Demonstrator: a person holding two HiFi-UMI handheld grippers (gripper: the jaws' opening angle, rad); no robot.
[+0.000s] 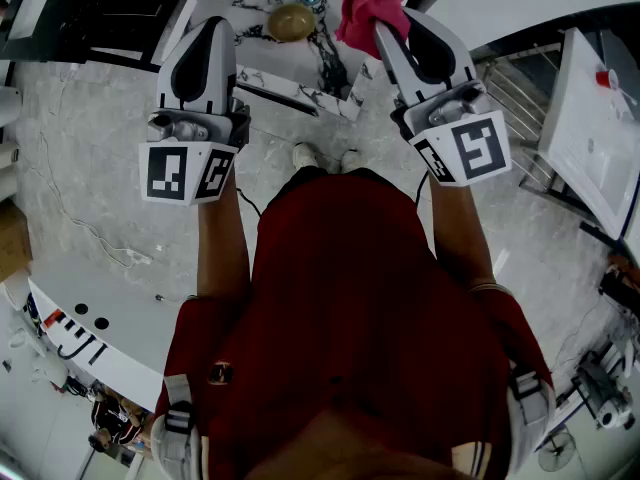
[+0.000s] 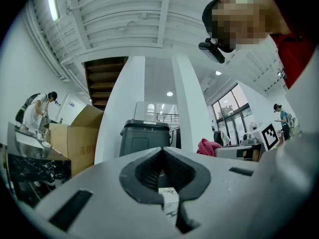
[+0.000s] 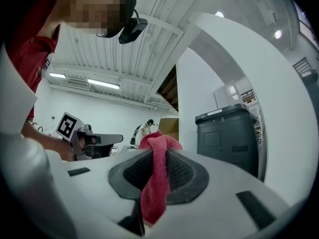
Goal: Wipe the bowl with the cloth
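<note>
My left gripper (image 2: 162, 152) sat closed on nothing, its dark pads meeting at the tips. My right gripper (image 3: 158, 153) was clamped on the crimson terry cloth (image 3: 154, 183). The cloth ran lengthwise up the seam between the pads and bunched beyond the tips, toward the top of the frame in the head view. Only the head view showed the round brown-gold bowl (image 1: 291, 22), upright on the white marble-veined table (image 1: 262, 73) at top centre, just left of the cloth in frame.
</note>
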